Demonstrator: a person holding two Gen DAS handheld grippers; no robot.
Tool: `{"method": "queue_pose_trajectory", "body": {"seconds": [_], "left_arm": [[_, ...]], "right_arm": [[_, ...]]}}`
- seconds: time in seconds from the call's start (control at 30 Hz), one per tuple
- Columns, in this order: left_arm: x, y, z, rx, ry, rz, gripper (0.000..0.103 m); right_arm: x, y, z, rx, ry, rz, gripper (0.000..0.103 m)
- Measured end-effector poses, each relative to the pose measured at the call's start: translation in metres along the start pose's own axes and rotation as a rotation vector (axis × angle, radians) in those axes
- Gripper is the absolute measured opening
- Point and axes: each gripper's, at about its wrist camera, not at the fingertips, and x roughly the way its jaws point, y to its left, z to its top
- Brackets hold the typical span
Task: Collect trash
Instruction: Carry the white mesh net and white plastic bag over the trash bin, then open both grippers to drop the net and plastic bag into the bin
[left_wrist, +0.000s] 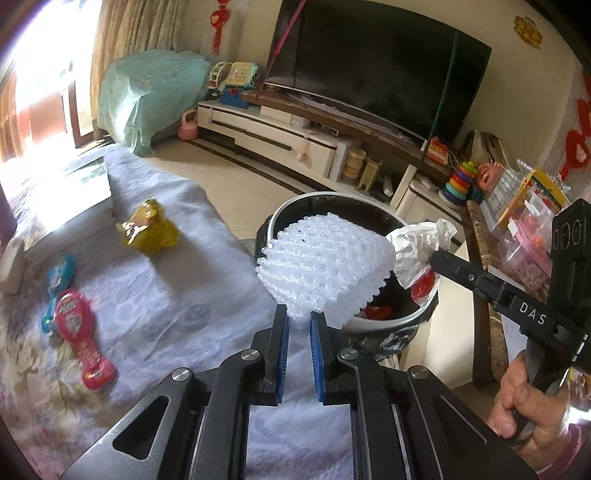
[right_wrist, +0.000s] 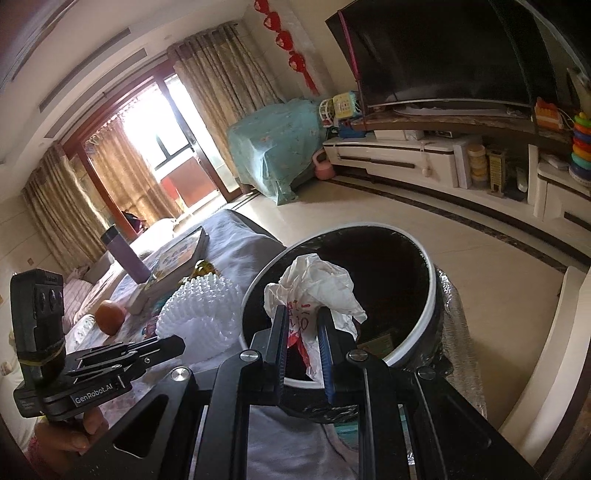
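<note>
My left gripper (left_wrist: 299, 325) is pinched tight on the tail of a white foam fruit net (left_wrist: 325, 266), pads nearly meeting w/ only the net's thin stem between them. The net fans out just ahead of the tips, hanging over the near rim of the trash bin (left_wrist: 391, 325). My right gripper (right_wrist: 303, 328) is clamped narrow on a crumpled white plastic bag w/ red print (right_wrist: 317, 284), which is also over the bin's mouth, just past the tips. Both grippers tilt downward toward the bin; my right hand (left_wrist: 524, 402) wraps the handle low at the right of the left-wrist view, and my left hand (right_wrist: 74, 435) shows lower left in the right-wrist view.

Left of my left gripper, on the pale bedspread (left_wrist: 177, 288): a red wrapper (left_wrist: 83, 339) touching a blue wrapper (left_wrist: 59, 280), then farther out a yellow snack bag (left_wrist: 147, 232), well apart from the net. Beyond that a book (left_wrist: 70, 206). From the right-wrist side, an orange (right_wrist: 110, 316) and a purple bottle (right_wrist: 125, 258) sit left of the net, prob. on the same surface, though it's blurry there.

Far ahead past the bin: tiled floor, a white TV cabinet (right_wrist: 399, 158) w/ a big dark TV (left_wrist: 376, 66) and toys at its ends.
</note>
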Motion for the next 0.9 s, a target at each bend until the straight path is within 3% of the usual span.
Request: {"method": "queue_pose_trajectory", "body": {"seconds": [0.9], "left_arm": [[0.05, -0.029, 0.037, 0.061, 0.062, 0.022, 0.011]], "right_arm": [[0.021, -0.02, 0.02, -0.016, 0.055, -0.074, 0.016]]}}
